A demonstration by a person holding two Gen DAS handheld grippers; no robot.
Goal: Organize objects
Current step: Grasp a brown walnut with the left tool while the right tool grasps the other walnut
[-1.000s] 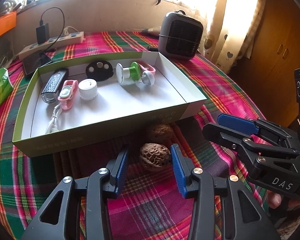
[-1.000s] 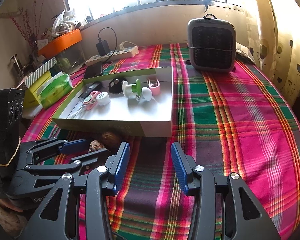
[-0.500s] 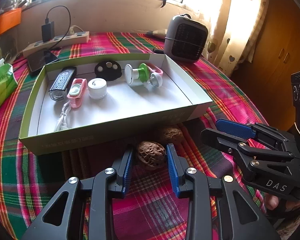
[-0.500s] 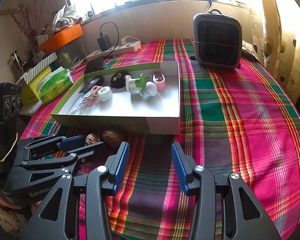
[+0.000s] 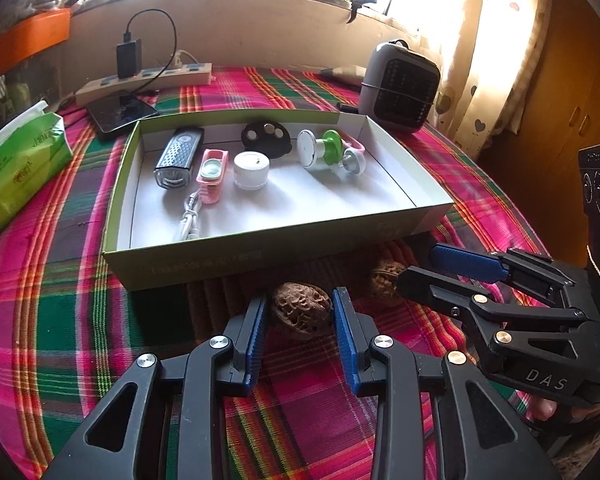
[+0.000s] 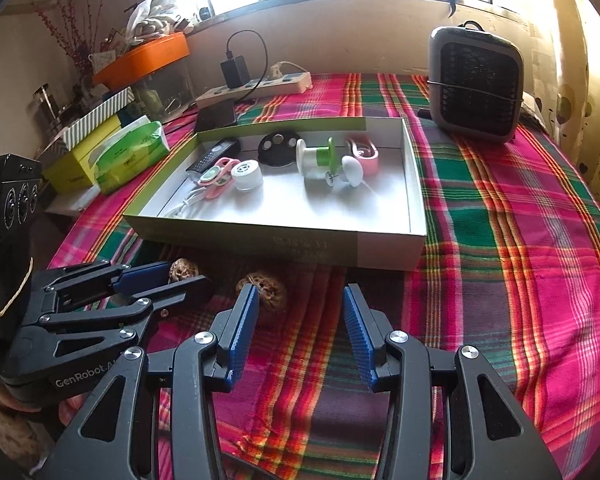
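My left gripper (image 5: 301, 312) is shut on a brown walnut (image 5: 302, 315), holding it just above the plaid cloth in front of the box. A second walnut (image 5: 385, 276) lies on the cloth to its right, by the right gripper's fingers (image 5: 464, 261). In the right wrist view my right gripper (image 6: 298, 320) is open and empty, with the second walnut (image 6: 266, 286) just beyond its left finger; the held walnut (image 6: 183, 270) shows between the left gripper's fingers. The open green-and-white box (image 5: 428, 210) holds a bike light (image 5: 179, 159), a pink clip (image 5: 211, 174), a white cap (image 5: 251, 169) and a green-and-white spool (image 5: 320, 148).
A grey fan heater (image 6: 476, 82) stands at the back right. A power strip with charger (image 5: 148, 80), a phone (image 5: 122, 114) and a green tissue pack (image 5: 18, 164) lie at the back left. An orange tray (image 6: 144, 58) sits on clutter beyond.
My left gripper moved forward and closed its jaws on the near walnut, then lifted it slightly. The right gripper shifted a little closer to the other walnut, still open.
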